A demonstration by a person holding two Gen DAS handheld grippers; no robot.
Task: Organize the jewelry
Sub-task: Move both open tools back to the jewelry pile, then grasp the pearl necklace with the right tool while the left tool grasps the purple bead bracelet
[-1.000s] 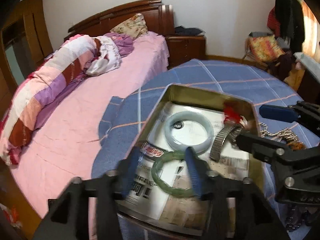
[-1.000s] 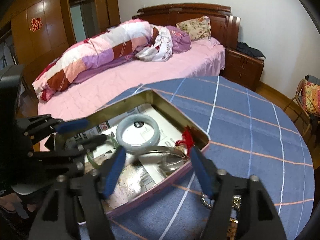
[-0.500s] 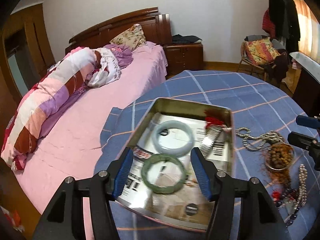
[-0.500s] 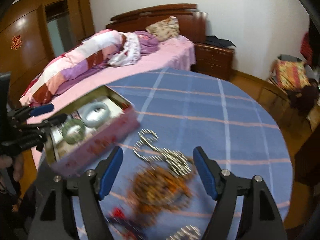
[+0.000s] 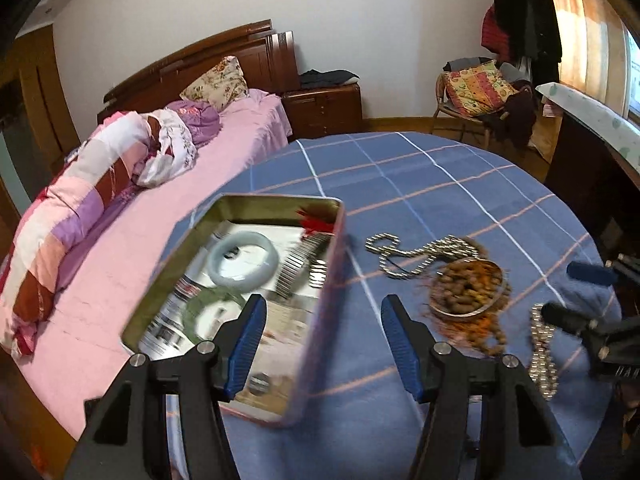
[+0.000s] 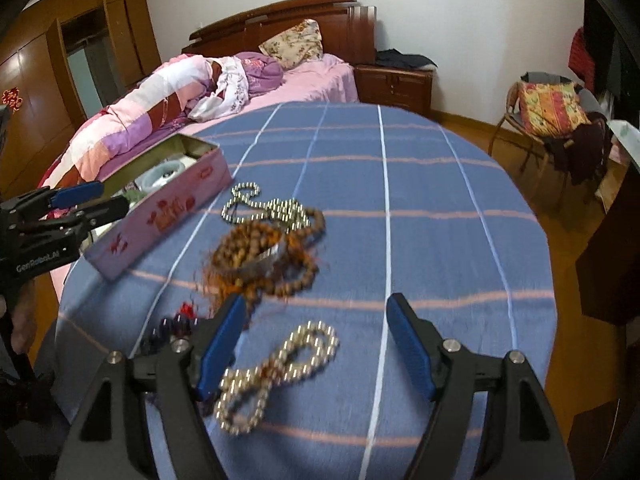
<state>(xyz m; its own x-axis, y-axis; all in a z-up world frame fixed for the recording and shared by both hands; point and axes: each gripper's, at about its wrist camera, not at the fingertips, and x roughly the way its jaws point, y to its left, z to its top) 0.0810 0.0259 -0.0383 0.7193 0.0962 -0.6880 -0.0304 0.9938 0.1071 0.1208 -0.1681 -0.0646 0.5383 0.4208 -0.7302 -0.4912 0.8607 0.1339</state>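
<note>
A pink metal tin (image 5: 334, 304) (image 6: 160, 216) sits at the table's left edge, holding a pale bangle (image 5: 244, 260), a green bangle (image 5: 200, 308) and a metal watch band (image 5: 298, 268). Right of it lie a silver bead chain (image 5: 408, 256) (image 6: 264, 206), a brown bead pile with a metal bangle (image 5: 466, 288) (image 6: 268, 248), and a pale bead necklace (image 6: 276, 372) (image 5: 542, 352). My left gripper (image 5: 322, 344) is open and empty over the tin's right wall. My right gripper (image 6: 316, 352) is open and empty just above the pale bead necklace.
The round table has a blue checked cloth (image 6: 400, 184). A bed with pink bedding (image 5: 200, 184) stands close behind the tin. A chair with a cushion (image 6: 548, 112) and dark furniture (image 5: 592, 172) stand to the right. Dark beads (image 6: 172, 326) lie near the right gripper's left finger.
Both grippers have drawn back from the tin and swung right. The right gripper now hovers over the pale bead necklace. The left gripper's jaws opened wider.
</note>
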